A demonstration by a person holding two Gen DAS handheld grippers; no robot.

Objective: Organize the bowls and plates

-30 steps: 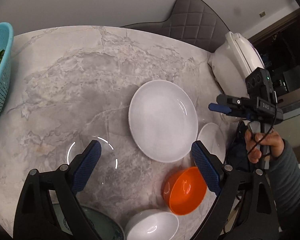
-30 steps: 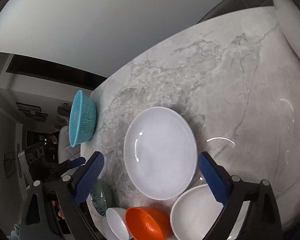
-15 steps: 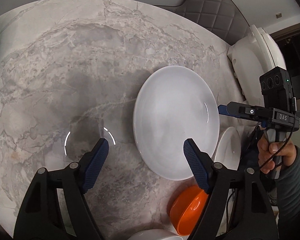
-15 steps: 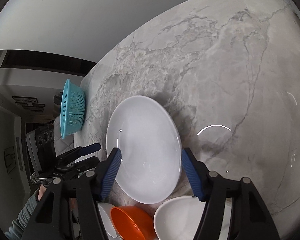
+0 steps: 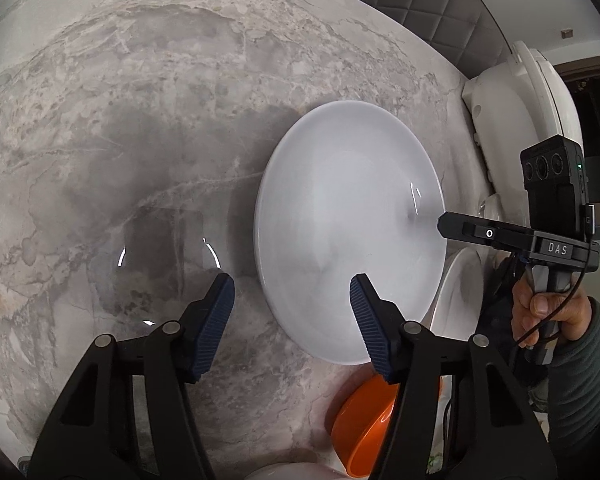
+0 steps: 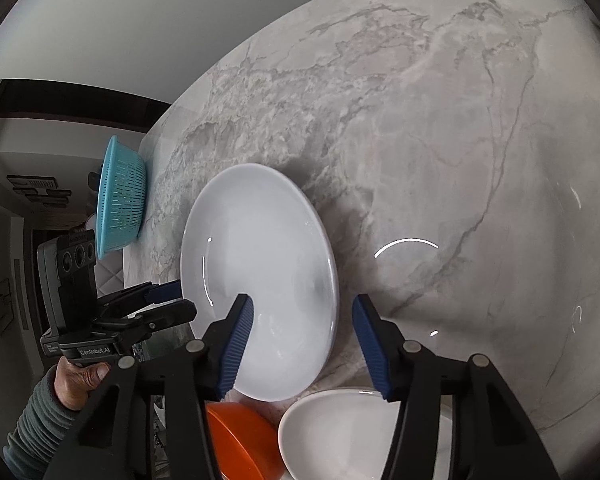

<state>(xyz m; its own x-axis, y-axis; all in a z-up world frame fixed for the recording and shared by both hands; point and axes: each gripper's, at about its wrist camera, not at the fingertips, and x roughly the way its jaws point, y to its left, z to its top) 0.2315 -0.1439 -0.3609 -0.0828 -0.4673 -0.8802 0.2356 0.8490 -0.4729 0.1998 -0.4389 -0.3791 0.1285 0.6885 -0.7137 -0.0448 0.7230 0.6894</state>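
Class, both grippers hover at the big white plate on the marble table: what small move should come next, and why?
Probably let both grippers finish closing on the round white plate. The left gripper and right gripper each straddle opposite edges of its rim, jaws closing but not yet pressing, so no lift is possible yet.

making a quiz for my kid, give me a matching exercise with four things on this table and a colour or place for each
Things:
1. large plate
2. small bowl
3. strainer basket
4. table

Descriptions:
a. turquoise, at the table's far edge
b. grey marble pattern
c. orange, at the near edge
d. white, lying between the two tools

Pairs: 1-d, 2-c, 3-a, 4-b
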